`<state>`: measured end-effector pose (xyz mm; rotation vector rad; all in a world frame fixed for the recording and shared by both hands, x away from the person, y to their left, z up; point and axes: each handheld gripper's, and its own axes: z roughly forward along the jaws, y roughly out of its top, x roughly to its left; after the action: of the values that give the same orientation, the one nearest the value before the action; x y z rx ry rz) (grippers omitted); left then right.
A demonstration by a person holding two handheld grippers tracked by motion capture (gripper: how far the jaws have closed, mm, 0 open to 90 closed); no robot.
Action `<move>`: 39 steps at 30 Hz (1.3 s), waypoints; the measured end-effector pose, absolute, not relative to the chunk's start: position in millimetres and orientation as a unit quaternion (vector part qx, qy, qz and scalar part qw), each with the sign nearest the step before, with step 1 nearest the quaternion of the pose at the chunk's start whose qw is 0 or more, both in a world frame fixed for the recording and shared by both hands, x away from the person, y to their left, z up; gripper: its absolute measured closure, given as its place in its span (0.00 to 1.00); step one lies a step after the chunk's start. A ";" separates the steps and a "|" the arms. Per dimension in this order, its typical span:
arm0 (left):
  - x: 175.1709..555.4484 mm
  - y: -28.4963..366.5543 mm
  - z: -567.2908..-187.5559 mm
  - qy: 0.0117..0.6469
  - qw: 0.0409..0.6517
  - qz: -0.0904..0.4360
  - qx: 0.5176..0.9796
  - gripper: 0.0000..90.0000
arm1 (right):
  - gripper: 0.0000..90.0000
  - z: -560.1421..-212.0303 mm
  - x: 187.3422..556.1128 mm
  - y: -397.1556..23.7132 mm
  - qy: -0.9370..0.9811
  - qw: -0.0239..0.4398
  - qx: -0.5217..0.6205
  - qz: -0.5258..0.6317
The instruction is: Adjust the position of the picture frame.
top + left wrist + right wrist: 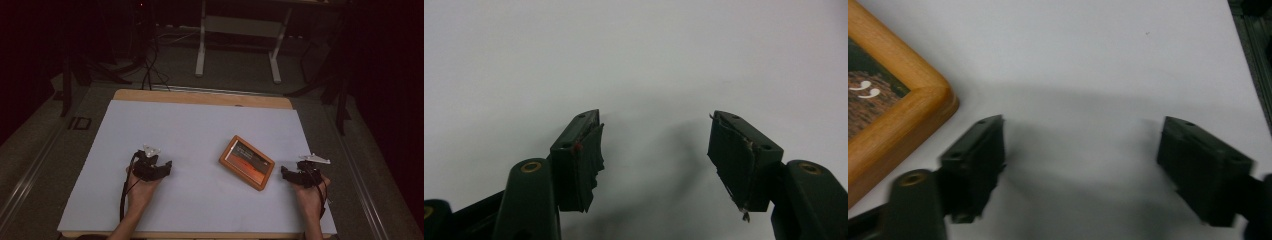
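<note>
Both grippers are held low over the white table sheet [200,130].
Left gripper [656,145] and right gripper [1080,160] are spread, nothing grasped; the wooden picture frame [247,162] is seen just beside the right one.

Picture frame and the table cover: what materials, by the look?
Picture frame: probably wood, orange-brown with a smooth, slightly glossy finish; faint grain and rounded corners show in the right gripper view. Table cover: matte white sheet, paper or thin board, hard to tell; flat and unmarked, over a wooden tabletop edge.
</note>
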<state>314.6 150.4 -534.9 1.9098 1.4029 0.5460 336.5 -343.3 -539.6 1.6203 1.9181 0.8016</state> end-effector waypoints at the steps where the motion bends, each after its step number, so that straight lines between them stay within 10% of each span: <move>1: 314.6 150.4 -534.9 0.541 0.348 0.211 0.736 0.42 | 0.26 -539.6 336.5 -343.3 0.705 0.250 0.595 0.294; 6: 310.9 146.5 -520.3 0.534 0.382 0.180 0.733 0.38 | 0.46 -529.4 338.1 -344.9 0.711 0.222 0.580 0.330; 26: 309.2 95.9 -505.4 0.426 0.438 0.121 0.782 0.56 | 0.65 -502.4 367.5 -311.8 0.776 0.194 0.485 0.355; 31: 309.2 75.2 -505.4 0.396 0.447 0.101 0.796 0.78 | 0.95 -505.8 374.0 -304.3 0.786 0.195 0.472 0.347; 39: 317.9 38.2 -510.0 0.357 0.443 0.077 0.819 0.99 | 1.00 -515.0 382.8 -303.8 0.789 0.180 0.479 0.341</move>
<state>317.9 38.2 -510.0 2.0307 0.8863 0.1901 382.8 -303.8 -515.0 1.3520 2.2284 0.9639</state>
